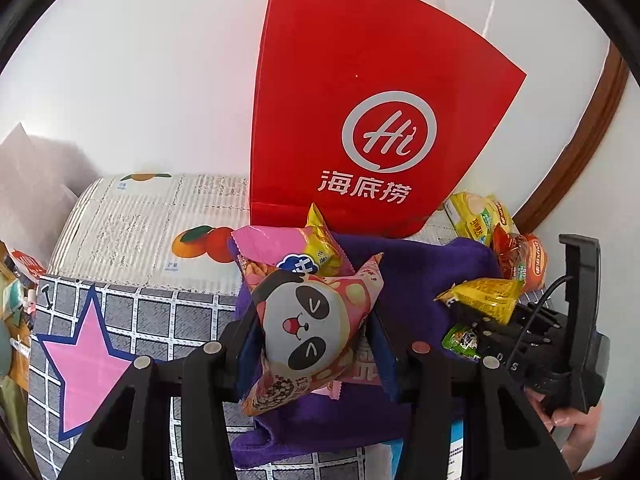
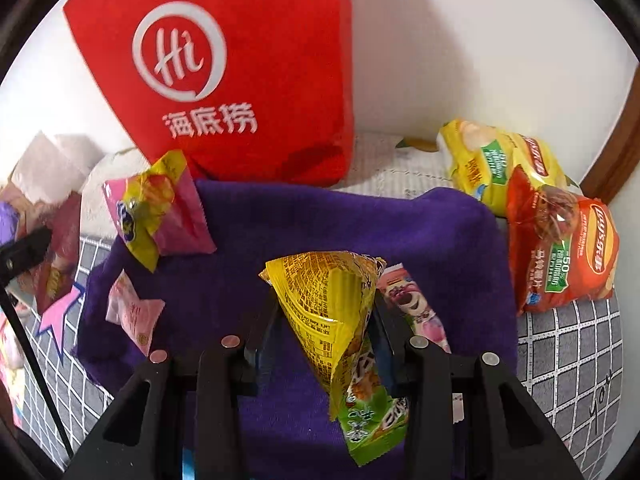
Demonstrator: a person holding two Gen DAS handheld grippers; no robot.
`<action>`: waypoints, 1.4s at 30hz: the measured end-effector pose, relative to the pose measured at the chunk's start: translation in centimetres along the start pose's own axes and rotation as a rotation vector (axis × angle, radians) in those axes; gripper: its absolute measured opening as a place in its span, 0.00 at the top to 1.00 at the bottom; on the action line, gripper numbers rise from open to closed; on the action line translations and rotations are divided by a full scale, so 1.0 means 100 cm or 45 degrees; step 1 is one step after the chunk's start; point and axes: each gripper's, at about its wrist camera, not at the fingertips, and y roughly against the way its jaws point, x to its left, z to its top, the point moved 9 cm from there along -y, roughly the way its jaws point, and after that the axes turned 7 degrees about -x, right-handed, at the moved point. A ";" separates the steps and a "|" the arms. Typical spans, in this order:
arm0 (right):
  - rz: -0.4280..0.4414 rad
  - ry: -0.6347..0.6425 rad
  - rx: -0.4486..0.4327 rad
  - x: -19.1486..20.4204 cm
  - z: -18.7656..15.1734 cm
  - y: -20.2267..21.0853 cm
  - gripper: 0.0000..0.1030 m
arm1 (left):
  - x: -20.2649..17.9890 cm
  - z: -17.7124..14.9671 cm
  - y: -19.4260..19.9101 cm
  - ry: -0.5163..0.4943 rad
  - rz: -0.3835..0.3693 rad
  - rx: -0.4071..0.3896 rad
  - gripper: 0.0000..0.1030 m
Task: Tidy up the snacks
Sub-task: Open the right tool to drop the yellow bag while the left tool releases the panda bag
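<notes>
In the left wrist view, our left gripper point(image 1: 316, 344) is clamped on a panda packet point(image 1: 308, 332), which hangs between the fingers above the purple cloth point(image 1: 420, 280). Just beyond it lies a pink packet point(image 1: 280, 244), and further ahead the red bag point(image 1: 360, 112) stands against the wall. Off to our right the other tool carries a yellow packet point(image 1: 486, 296). In the right wrist view, our right gripper point(image 2: 324, 340) is clamped on that yellow packet point(image 2: 332, 308), with a bear packet point(image 2: 412, 304) just beside its right finger and two crisp bags point(image 2: 560, 248) further right. We judge the sorting only partly done: several snacks are scattered loose on the cloth, and nothing shows inside the bag.
</notes>
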 end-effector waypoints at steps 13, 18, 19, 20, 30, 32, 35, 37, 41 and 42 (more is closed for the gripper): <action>0.009 0.037 0.070 0.008 -0.006 -0.002 0.46 | -0.001 -0.006 -0.007 0.016 -0.006 0.039 0.55; 0.012 0.064 -0.001 0.012 0.004 0.016 0.42 | -0.003 -0.010 -0.012 0.014 -0.002 0.059 0.55; 0.013 0.064 -0.012 0.012 0.006 0.020 0.42 | -0.003 -0.011 -0.013 0.013 -0.002 0.063 0.55; 0.015 0.062 -0.020 0.013 0.008 0.022 0.42 | -0.004 -0.012 -0.015 0.011 -0.001 0.068 0.55; -0.004 0.023 -0.125 0.001 0.023 0.056 0.42 | -0.025 -0.032 -0.032 0.017 -0.099 0.184 0.54; -0.010 0.006 -0.144 -0.003 0.026 0.061 0.42 | -0.033 -0.038 -0.035 0.006 -0.122 0.212 0.54; -0.024 -0.008 -0.161 -0.009 0.027 0.064 0.42 | -0.039 -0.044 -0.040 -0.023 -0.099 0.228 0.54; -0.036 -0.015 -0.166 -0.013 0.028 0.066 0.42 | -0.043 -0.048 -0.042 -0.032 -0.099 0.242 0.54; -0.047 -0.023 -0.166 -0.016 0.028 0.066 0.42 | -0.048 -0.055 -0.047 -0.077 -0.074 0.267 0.53; -0.046 -0.026 -0.165 -0.017 0.028 0.066 0.42 | -0.050 -0.056 -0.047 -0.080 -0.073 0.272 0.53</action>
